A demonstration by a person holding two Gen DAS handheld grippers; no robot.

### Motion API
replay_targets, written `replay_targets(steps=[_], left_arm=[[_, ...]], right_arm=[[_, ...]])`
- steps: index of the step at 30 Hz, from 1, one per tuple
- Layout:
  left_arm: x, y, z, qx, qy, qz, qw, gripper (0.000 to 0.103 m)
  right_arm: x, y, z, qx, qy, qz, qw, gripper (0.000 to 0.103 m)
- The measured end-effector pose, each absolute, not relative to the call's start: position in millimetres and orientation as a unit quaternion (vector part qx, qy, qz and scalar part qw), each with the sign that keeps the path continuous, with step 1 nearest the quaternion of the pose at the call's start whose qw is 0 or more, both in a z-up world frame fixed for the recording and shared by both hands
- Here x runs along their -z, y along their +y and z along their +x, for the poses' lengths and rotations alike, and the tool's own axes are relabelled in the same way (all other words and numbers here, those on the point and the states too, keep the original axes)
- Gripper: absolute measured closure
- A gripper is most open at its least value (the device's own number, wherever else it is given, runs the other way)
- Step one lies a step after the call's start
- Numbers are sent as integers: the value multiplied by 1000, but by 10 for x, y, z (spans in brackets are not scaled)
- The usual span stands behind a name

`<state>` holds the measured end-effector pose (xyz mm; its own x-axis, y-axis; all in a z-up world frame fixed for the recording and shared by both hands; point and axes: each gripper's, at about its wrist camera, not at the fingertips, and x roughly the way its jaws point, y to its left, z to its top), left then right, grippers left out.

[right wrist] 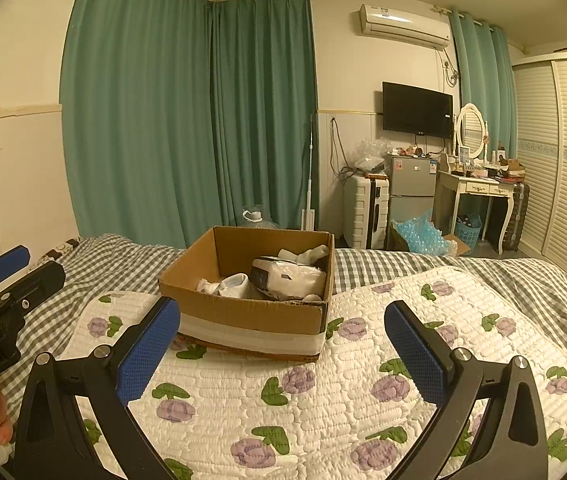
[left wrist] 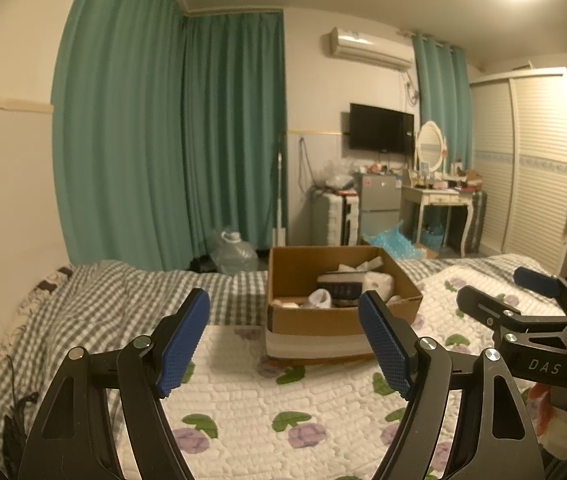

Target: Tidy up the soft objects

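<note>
A brown cardboard box (left wrist: 299, 316) (right wrist: 243, 312) stands on a white quilt with purple flowers (left wrist: 267, 412) (right wrist: 323, 400) on the bed. Inside lie a pack of white tissues (right wrist: 287, 276) (left wrist: 343, 282), a white sock (right wrist: 233, 284) (left wrist: 319, 299) and other white soft items (right wrist: 303, 255). My left gripper (left wrist: 285, 340) is open and empty, held above the quilt just short of the box. My right gripper (right wrist: 283, 354) is open and empty, also above the quilt before the box. Each gripper shows at the edge of the other's view.
A grey checked blanket (left wrist: 123, 300) (right wrist: 423, 264) covers the bed beyond the quilt. Green curtains (right wrist: 187, 120), a water jug (left wrist: 233, 254), a suitcase (right wrist: 365, 210), a small fridge (right wrist: 411, 190), a dressing table (right wrist: 479, 192) and a wardrobe (right wrist: 563, 160) stand behind.
</note>
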<state>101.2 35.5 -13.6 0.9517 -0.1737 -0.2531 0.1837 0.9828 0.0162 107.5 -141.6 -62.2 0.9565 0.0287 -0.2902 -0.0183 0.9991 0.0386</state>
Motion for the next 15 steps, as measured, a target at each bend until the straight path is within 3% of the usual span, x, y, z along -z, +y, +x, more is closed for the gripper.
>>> replay_targets(steps=[15], left_arm=[[163, 373, 1019, 91, 127, 19, 987, 25]], right_arm=[[653, -1422, 1064, -10, 148, 19, 989, 0]])
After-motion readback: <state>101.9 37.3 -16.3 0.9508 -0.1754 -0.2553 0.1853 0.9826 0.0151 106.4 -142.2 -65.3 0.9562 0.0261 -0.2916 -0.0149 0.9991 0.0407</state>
